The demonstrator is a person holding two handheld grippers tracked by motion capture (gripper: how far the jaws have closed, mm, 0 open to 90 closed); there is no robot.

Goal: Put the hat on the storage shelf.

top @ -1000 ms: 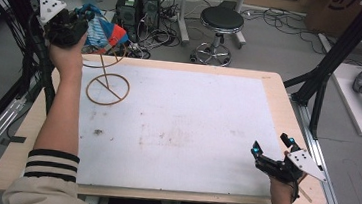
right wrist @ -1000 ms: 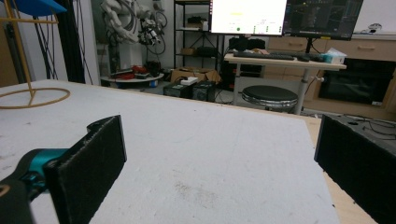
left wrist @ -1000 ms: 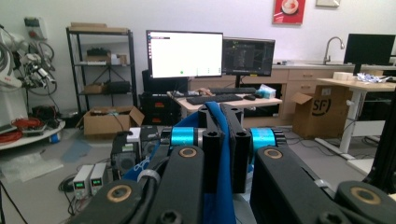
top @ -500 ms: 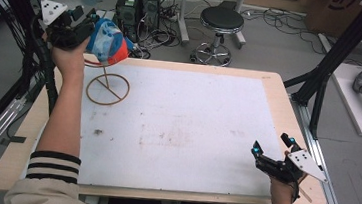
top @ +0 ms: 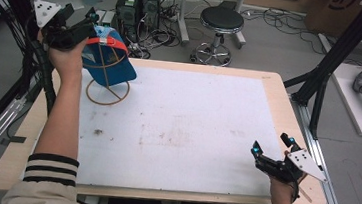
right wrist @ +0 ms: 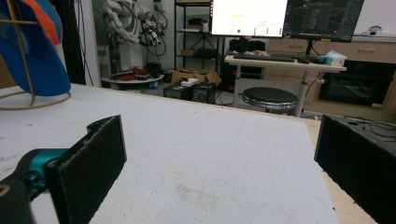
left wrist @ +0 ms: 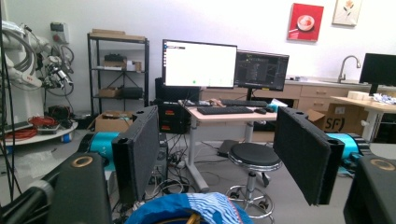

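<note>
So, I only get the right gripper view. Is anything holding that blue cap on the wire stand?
Observer: No. The left tongs have just been opening. Nothing is between them, and the cap sits just below.
Operator: Where on the table is the stand?
Observer: Its ring base rests at the far left corner of the white mat.
Operator: And my own tongs?
Observer: The right tongs are open and empty, over the mat's near right corner.
</note>
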